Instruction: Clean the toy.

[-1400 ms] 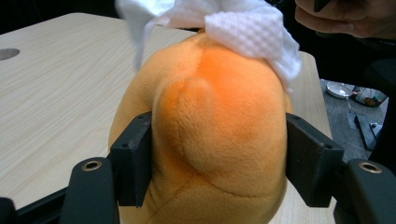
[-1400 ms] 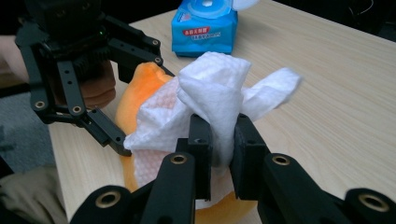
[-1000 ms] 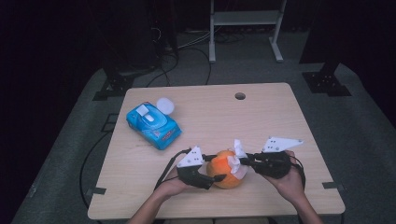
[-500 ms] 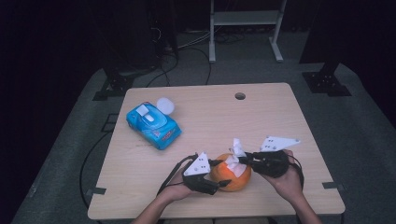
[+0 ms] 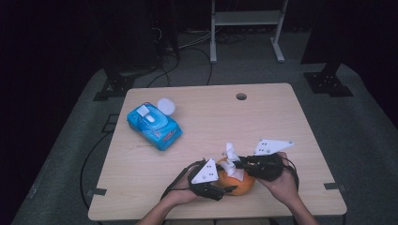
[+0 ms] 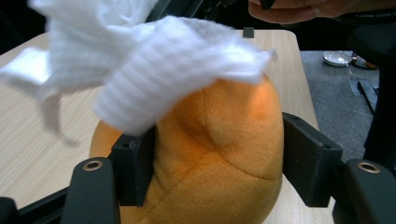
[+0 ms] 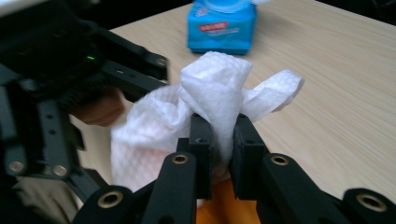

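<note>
An orange plush toy lies near the front edge of the wooden table. My left gripper reaches in from the left, and in the left gripper view its pads press both sides of the plush. My right gripper comes from the right, shut on a crumpled white wipe. The wipe drapes over the top of the plush. In the right gripper view the wipe bunches out between the closed jaws of my right gripper, with orange plush just below.
A blue pack of wipes lies at the left of the table, a white round lid beside it. There is a cable hole near the far edge. A metal shelf frame and cables stand on the floor behind.
My left gripper has moved right, from beside the plush to around it. The right gripper stays on top with the wipe.
</note>
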The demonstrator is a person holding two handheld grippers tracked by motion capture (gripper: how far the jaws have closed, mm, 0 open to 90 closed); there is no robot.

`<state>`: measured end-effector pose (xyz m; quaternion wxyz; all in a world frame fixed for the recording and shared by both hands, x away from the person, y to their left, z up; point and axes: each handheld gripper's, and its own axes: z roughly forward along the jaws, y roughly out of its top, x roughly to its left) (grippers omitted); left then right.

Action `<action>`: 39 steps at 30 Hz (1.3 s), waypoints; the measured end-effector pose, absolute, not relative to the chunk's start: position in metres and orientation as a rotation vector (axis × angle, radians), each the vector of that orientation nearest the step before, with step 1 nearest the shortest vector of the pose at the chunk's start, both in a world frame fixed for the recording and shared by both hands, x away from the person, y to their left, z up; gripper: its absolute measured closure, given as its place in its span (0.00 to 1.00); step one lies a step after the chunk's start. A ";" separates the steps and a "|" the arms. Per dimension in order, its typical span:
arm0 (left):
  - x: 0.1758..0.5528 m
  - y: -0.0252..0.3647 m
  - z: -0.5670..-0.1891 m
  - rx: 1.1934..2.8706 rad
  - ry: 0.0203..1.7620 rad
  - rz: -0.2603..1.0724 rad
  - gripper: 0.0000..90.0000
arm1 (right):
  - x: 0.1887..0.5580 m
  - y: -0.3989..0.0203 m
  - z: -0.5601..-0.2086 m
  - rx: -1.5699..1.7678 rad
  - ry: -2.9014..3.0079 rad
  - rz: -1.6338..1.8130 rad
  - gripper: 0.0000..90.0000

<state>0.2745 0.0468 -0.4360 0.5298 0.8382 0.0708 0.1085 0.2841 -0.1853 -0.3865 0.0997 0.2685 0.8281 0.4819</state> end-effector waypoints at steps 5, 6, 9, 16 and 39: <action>0.284 0.057 -0.437 1.966 0.243 0.220 0.38 | 0.291 -0.211 -0.392 0.892 2.400 1.367 0.89; 0.286 0.059 -0.437 1.963 0.254 0.218 0.38 | 0.292 -0.217 -0.393 0.917 2.393 1.369 0.89; 0.291 0.062 -0.438 1.946 0.292 0.200 0.38 | 0.290 -0.226 -0.392 0.948 2.375 1.402 0.89; 0.297 0.067 -0.438 1.913 0.369 0.202 0.38 | 0.279 -0.212 -0.383 0.829 2.400 1.437 0.89; 0.295 0.062 -0.437 1.901 0.409 0.234 0.36 | 0.282 -0.203 -0.387 0.817 2.446 1.414 0.89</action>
